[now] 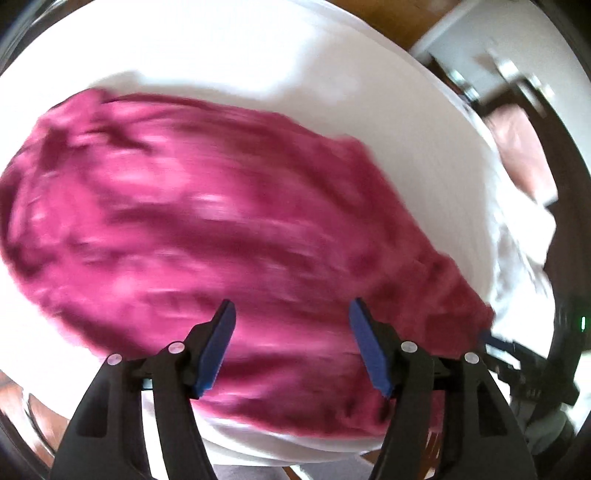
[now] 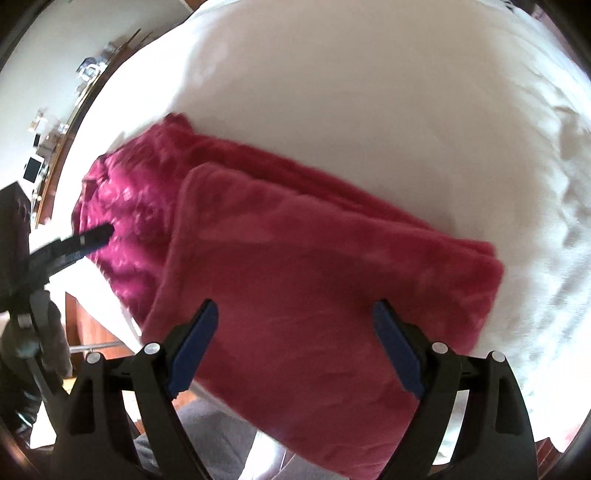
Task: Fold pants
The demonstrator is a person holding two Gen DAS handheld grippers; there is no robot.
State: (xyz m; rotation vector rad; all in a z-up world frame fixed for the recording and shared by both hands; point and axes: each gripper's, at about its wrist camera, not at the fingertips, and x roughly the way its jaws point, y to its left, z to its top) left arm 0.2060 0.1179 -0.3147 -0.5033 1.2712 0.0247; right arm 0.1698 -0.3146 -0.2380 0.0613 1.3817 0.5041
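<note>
The left gripper (image 1: 291, 314) hangs spread and empty over the waist end of the pants (image 2: 295, 266), which lie partly folded, long axis slanting across the white bed (image 2: 332, 92), while the right gripper (image 2: 295, 314), equally wide and empty, sits nearer the folded-over end, the left view too blurred for edges.

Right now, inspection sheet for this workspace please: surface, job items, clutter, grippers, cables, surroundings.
Surface: white sheet, wrinkled at its right side.
Job's things: magenta pants lying on the sheet, partly folded, one layer lapped over another.
Clutter: nothing seen on the sheet besides the pants.
Grippers: left gripper jaws open, over the pants, view blurred; right gripper jaws open, over the pants, nothing held.
Cables: nothing seen.
Surroundings: wooden floor; shelf with small items at left, too blurred to name.
</note>
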